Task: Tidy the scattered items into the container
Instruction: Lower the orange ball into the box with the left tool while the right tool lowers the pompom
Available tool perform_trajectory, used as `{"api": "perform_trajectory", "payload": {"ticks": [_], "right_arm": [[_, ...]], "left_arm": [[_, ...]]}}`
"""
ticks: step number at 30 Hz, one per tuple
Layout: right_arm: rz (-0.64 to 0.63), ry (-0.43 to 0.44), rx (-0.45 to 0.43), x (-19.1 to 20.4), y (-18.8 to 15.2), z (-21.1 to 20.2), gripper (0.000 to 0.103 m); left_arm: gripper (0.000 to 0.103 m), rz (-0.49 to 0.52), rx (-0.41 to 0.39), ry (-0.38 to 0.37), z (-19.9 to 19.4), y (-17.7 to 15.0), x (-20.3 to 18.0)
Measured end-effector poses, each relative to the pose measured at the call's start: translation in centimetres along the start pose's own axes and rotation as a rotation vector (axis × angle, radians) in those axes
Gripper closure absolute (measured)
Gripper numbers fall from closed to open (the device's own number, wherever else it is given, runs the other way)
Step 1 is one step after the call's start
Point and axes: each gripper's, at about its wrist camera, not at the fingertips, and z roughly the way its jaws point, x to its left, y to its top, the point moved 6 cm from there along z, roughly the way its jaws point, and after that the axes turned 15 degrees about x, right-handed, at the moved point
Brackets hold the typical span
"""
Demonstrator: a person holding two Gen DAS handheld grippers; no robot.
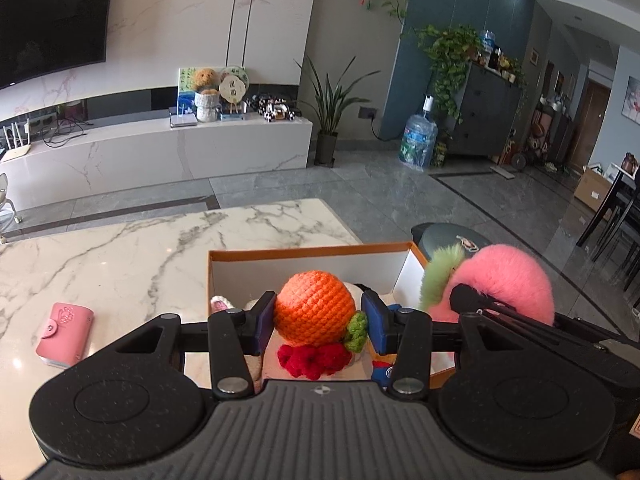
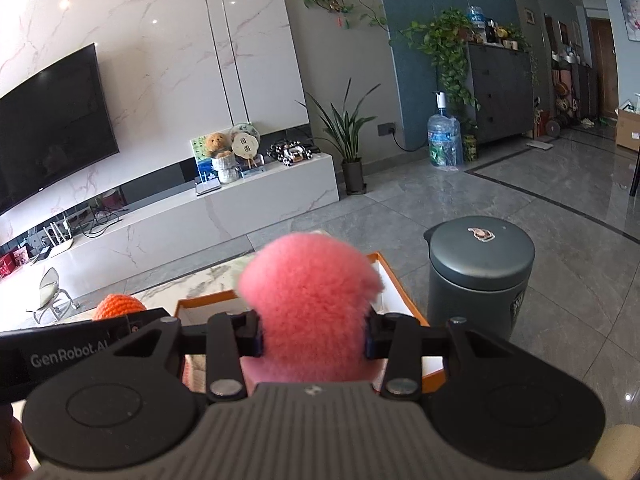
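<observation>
Left gripper clamps crochet orange, right gripper clamps pink pompom — both above box; lower, then release — wallet waits at 9 o'clock.

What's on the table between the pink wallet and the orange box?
Nothing: in the left wrist view, only bare marble table lies between the pink wallet and the orange box.
</observation>
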Motion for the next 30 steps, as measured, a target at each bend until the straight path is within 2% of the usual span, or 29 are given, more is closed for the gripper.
{"api": "perform_trajectory", "payload": {"ticks": [17, 30], "right_arm": [[0.021, -0.002, 0.142, -2.6, -1.0, 8.3, 0.059], [0.041, -0.017, 0.246, -3.3, -2.4, 11.9, 0.059]], "left_arm": [[0.050, 0.028, 0.142, 0.034, 8.0, -0.5, 0.0], [0.049, 0.034, 0.227, 0.057, 11.0, -1.7, 0.6]]}}
